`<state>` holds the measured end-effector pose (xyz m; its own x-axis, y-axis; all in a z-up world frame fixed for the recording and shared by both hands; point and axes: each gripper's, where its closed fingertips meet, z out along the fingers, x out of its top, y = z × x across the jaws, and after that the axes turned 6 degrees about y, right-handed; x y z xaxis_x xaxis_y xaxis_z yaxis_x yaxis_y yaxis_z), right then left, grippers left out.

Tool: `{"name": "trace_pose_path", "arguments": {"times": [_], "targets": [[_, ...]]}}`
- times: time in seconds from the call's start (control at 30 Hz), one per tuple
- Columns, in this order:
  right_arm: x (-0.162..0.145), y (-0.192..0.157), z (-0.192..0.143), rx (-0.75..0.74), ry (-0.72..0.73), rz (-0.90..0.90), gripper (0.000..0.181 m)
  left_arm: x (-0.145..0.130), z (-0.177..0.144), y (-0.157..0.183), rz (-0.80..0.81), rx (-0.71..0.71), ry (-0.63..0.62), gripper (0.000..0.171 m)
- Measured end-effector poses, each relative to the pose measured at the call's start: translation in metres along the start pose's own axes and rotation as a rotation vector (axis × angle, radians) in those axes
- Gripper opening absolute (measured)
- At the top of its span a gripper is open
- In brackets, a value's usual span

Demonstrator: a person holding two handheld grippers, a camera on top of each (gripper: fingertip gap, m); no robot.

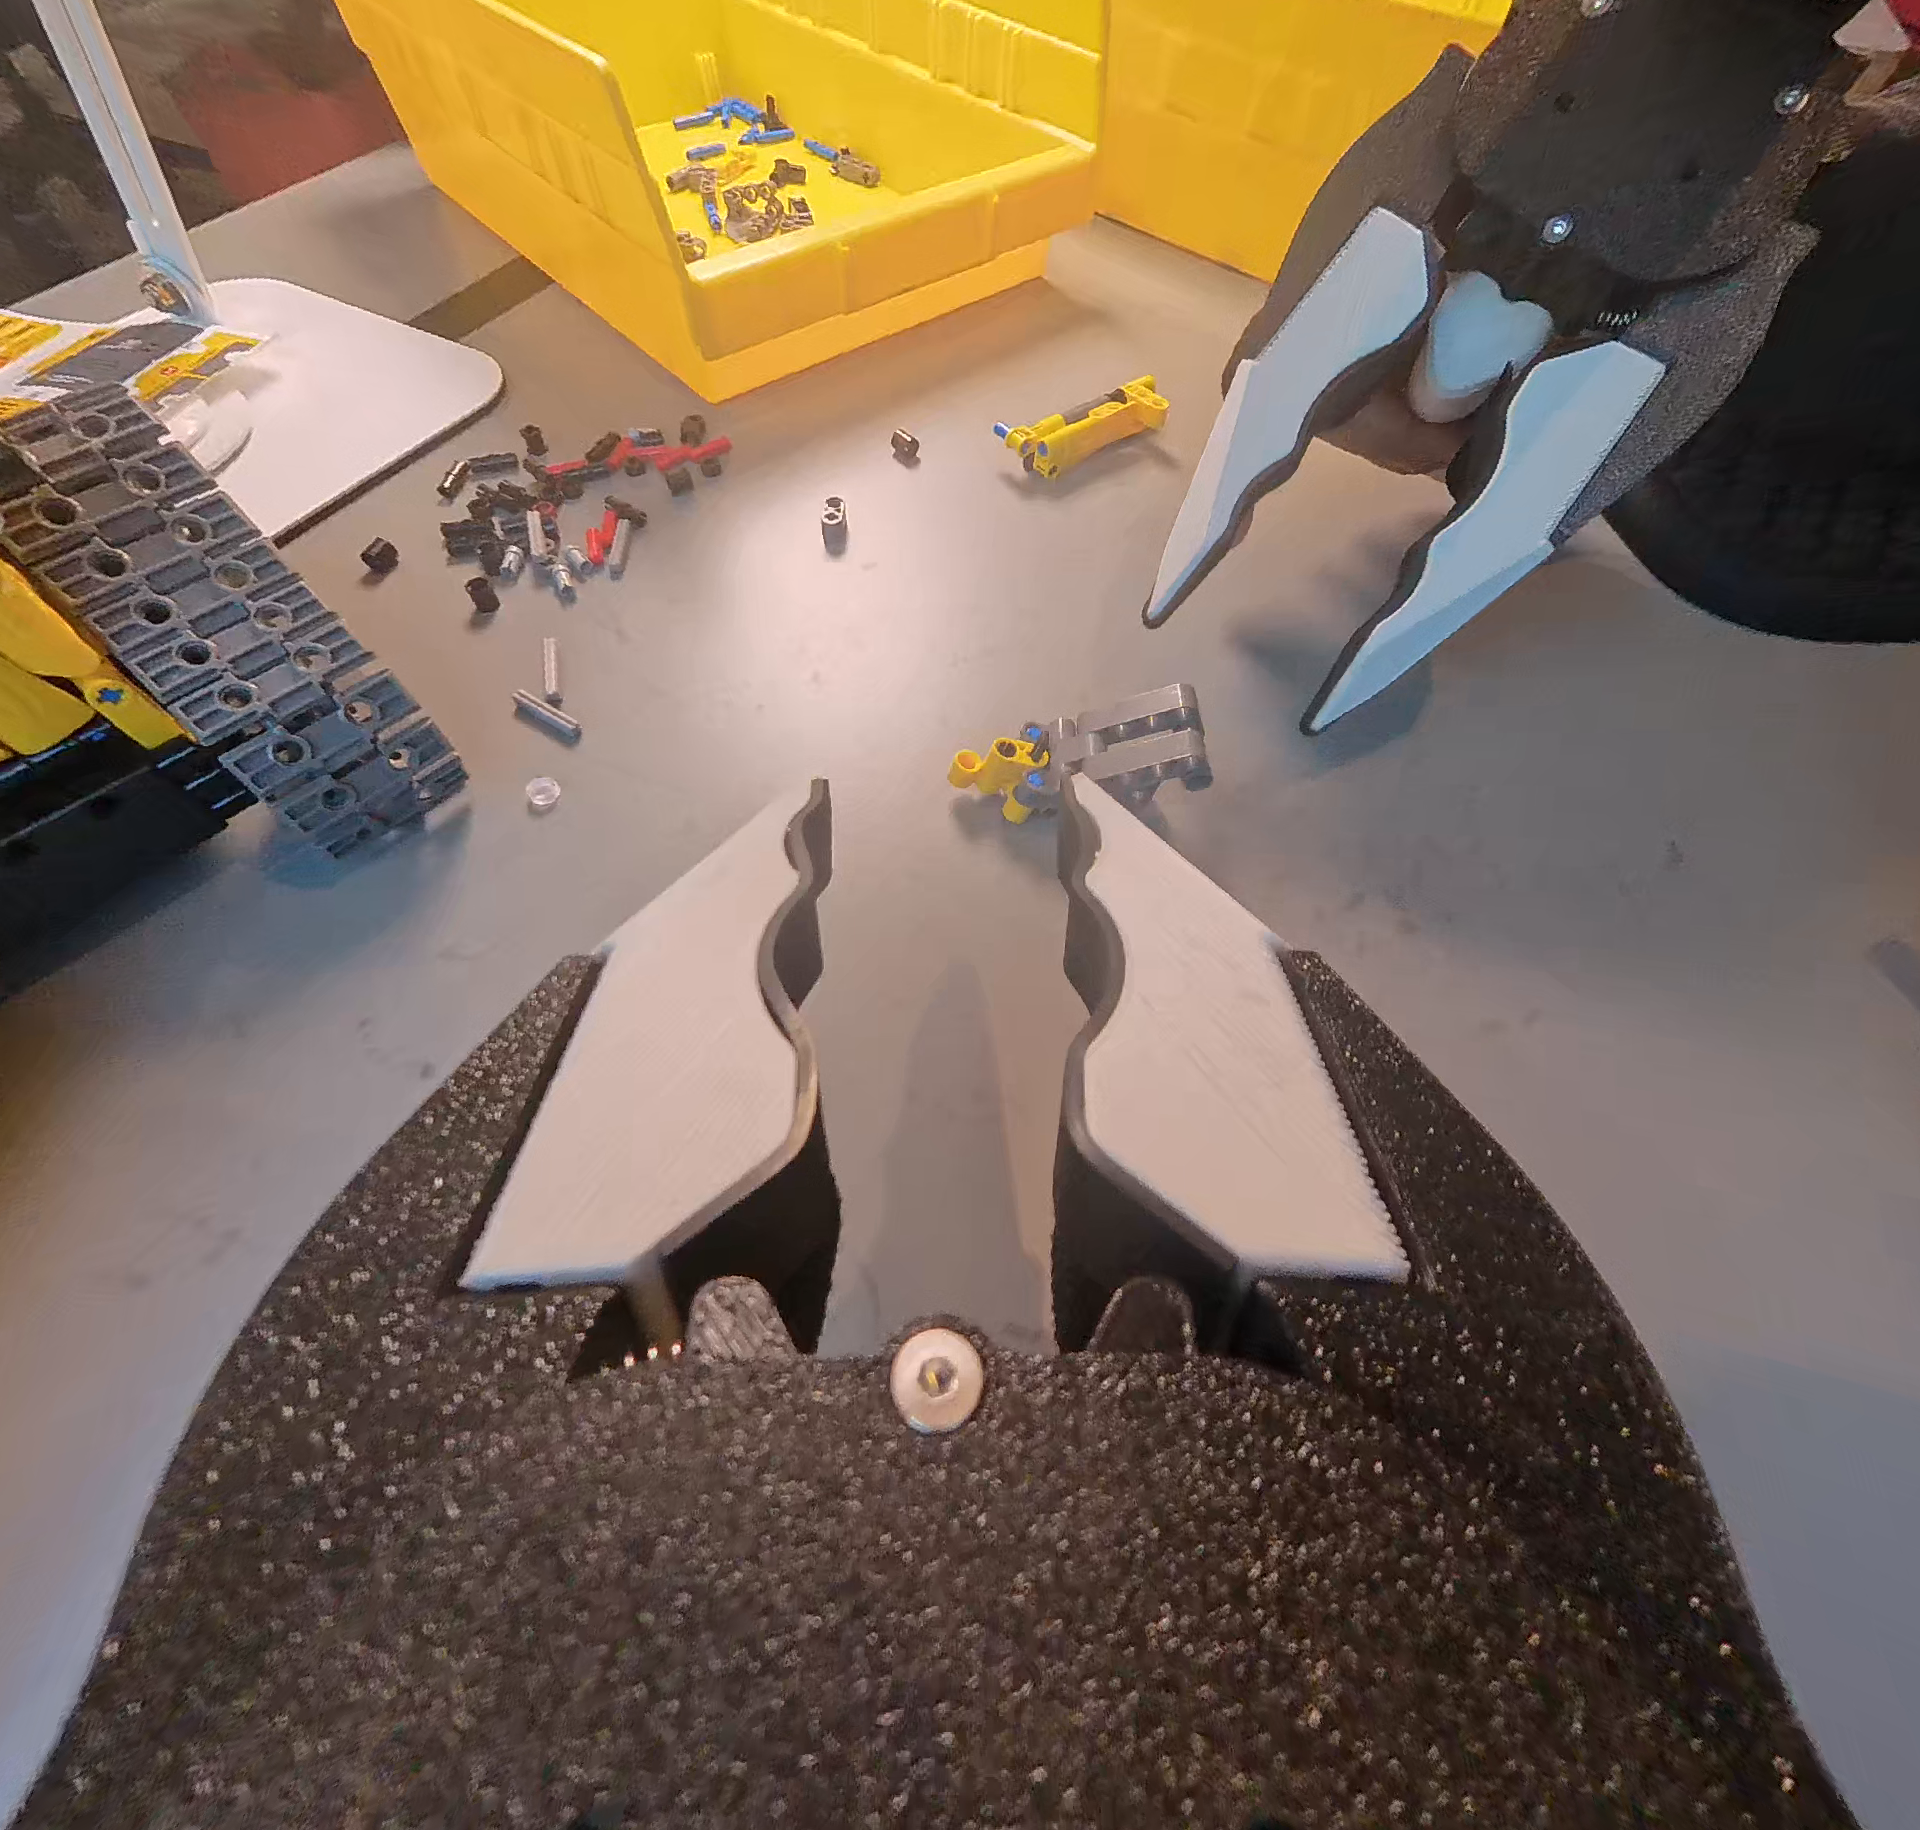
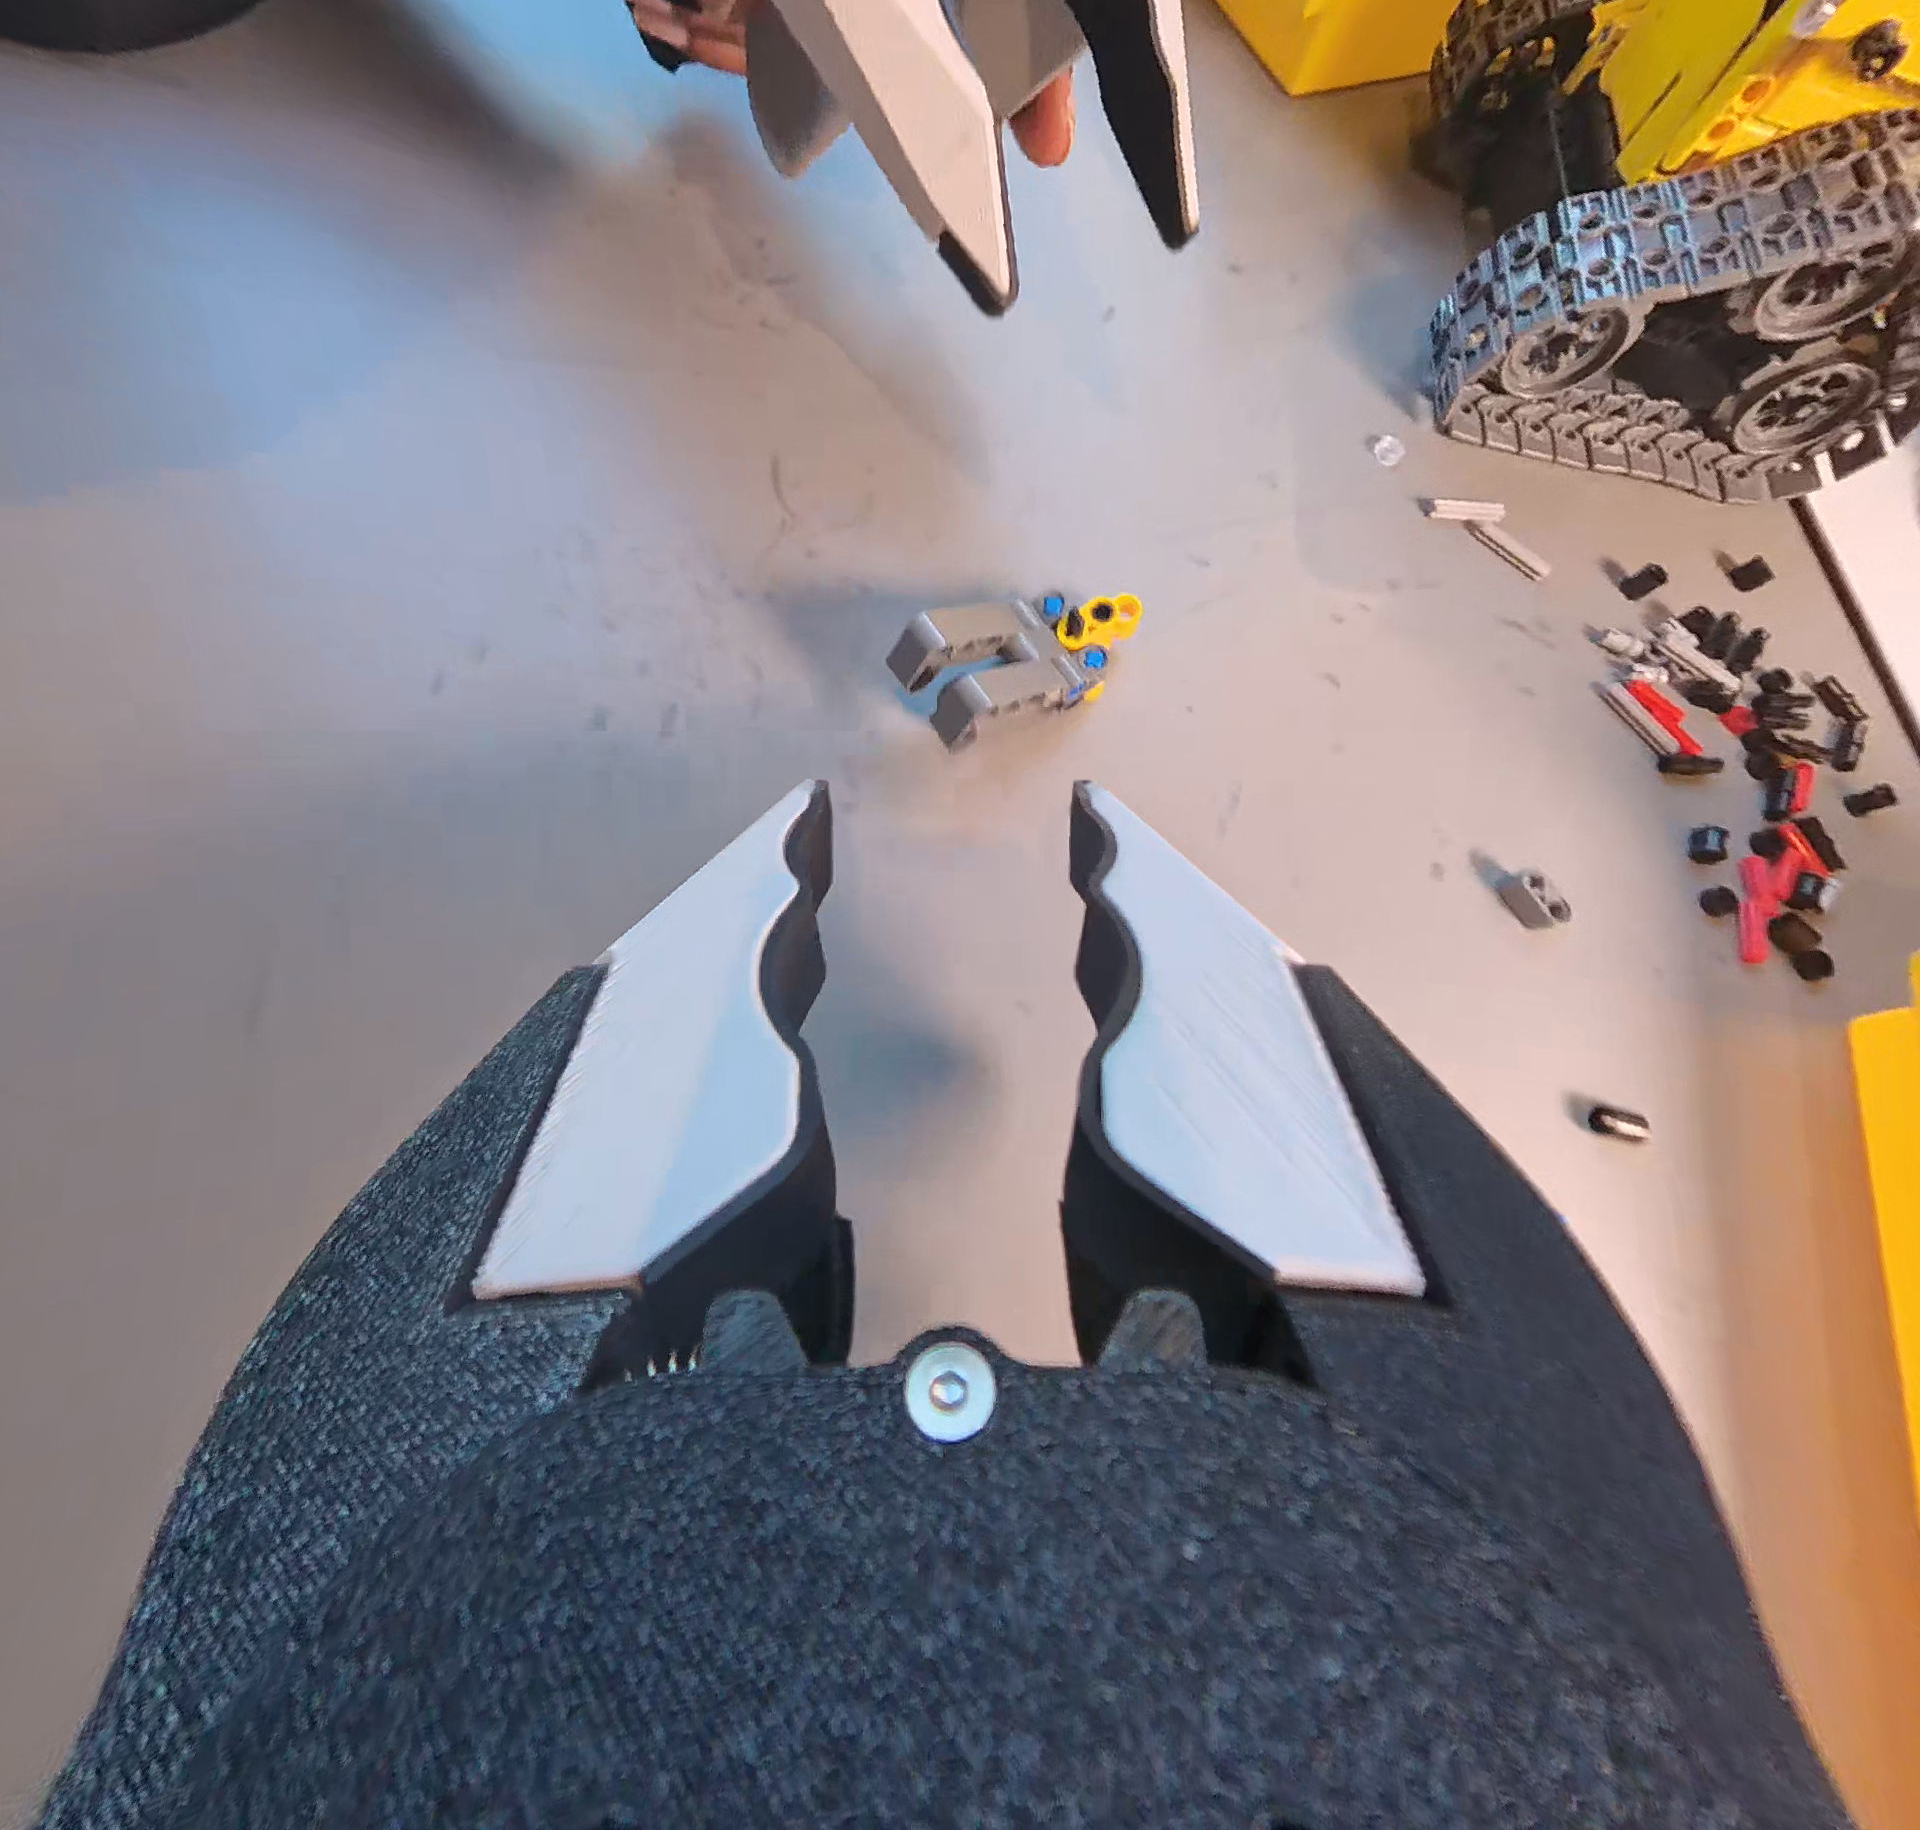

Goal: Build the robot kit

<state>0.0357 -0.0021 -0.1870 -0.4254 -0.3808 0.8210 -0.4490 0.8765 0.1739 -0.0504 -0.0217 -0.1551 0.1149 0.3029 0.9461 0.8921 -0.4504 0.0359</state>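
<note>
Between both parted grippers (image 1: pixel 945 793) (image 2: pixel 951 793) lies a grey-yellow brick piece (image 1: pixel 1081 757).

Your two wrist views face each other, low over the table (image 1: pixel 1455 1001) (both share the grey-and-yellow assembly (image 1: pixel 1081 762)).

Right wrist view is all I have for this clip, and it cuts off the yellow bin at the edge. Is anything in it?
Observer: Yes. The left wrist view shows the yellow bin with small blue and grey parts lying on its floor.
Operator: Is there any built piece besides the grey-and-yellow assembly?
Observer: One. A yellow assembly lies on the table in front of the bin, apart from the other.
Operator: What is behind the tracked vehicle?
Observer: A white stand base with a slanted pole rising from it.
</note>
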Motion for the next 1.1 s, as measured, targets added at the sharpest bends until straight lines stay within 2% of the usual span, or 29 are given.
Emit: {"name": "trace_pose_path", "arguments": {"times": [0.17, 0.4, 0.5, 0.57, 0.67, 0.8, 0.97, 1.1], "targets": [[0.013, 0.006, 0.027, -0.030, 0.006, -0.079, 0.024, -0.001, 0.000, 0.001, 0.020, 0.005, -0.009, 0.043], [0.028, 0.029, 0.048, -0.074, 0.010, -0.088, 0.024, 0.002, -0.002, -0.002, 0.019, 0.020, 0.005, 0.043], [0.047, 0.035, 0.029, -0.080, 0.120, -0.031, 0.036, 0.005, -0.004, -0.003, 0.019, 0.032, 0.018, 0.042], [0.062, 0.051, 0.006, -0.140, 0.228, 0.012, 0.044, 0.009, -0.005, -0.004, 0.021, 0.047, 0.036, 0.041], [0.087, 0.092, -0.033, -0.300, 0.406, 0.057, 0.053, 0.017, -0.007, -0.010, 0.015, 0.084, 0.091, 0.041], [0.108, 0.155, -0.076, -0.516, 0.582, 0.111, 0.051, 0.029, -0.011, -0.018, 0.014, 0.130, 0.202, 0.041], [0.109, 0.227, -0.096, -0.670, 0.647, 0.179, 0.051, 0.039, -0.022, -0.037, 0.082, 0.243, 0.287, 0.044], [0.107, 0.265, -0.105, -0.737, 0.676, 0.229, 0.050, 0.042, -0.031, -0.050, 0.098, 0.307, 0.318, 0.044]]}}
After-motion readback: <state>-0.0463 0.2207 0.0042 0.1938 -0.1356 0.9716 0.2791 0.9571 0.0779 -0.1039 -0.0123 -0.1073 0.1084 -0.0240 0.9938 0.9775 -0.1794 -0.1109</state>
